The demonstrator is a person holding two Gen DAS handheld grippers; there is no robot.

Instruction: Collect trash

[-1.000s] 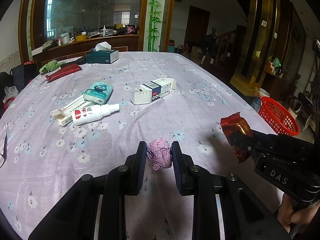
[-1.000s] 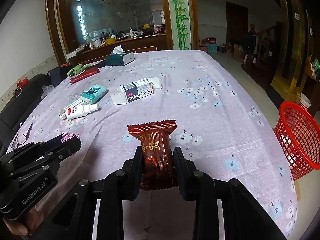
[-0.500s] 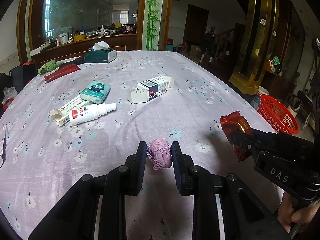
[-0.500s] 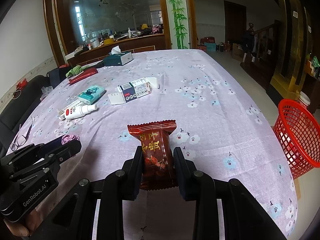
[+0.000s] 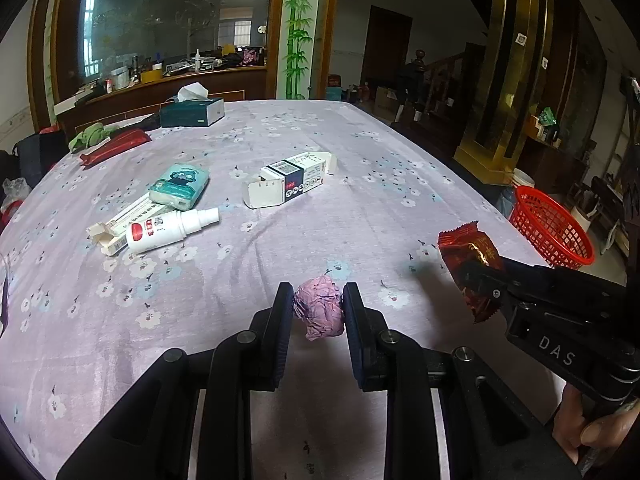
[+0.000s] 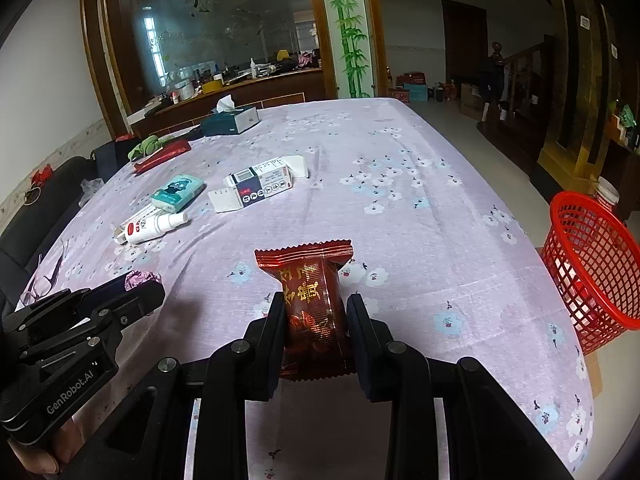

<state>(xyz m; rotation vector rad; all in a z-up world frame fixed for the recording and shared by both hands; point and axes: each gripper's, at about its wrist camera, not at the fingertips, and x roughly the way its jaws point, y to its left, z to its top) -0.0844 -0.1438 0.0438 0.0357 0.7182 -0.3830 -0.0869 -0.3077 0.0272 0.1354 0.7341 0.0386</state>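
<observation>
1. Left gripper (image 5: 319, 310): the jaws are closed on a crumpled pink paper ball (image 5: 320, 311). The ball sits between the two pads, near their tips, and appears lifted clear of the tablecloth (image 5: 360, 168).
2. Right gripper (image 6: 316, 316): the jaws are clamped on a dark red snack wrapper (image 6: 311, 300). The wrapper's long axis runs forward along the fingers; its crimped upper end projects past the fingertips and its lower end sits deep between the jaws.
3. Destination: the red mesh basket (image 6: 592, 264) stands on the floor, off the right-hand edge of the table and below the table top. Its mouth faces upward, and it probably serves as the trash bin.
4. Governing relation: the basket lies forward and to the right of both grippers. The right gripper is the nearer of the two; the left gripper sits on the far side of it, so its path to the basket crosses the space that the right gripper occupies.
5. Judgement: the right gripper likely needs to travel first, outward past the table edge and over the basket mouth, before its jaws open. The left gripper would follow by the same route.
6. Remaining items: a white spray bottle (image 5: 170, 230), a teal tissue pack (image 5: 180, 186) and an open carton (image 5: 286, 186) lie on the cloth, well apart from both grippers, toward the left.
</observation>
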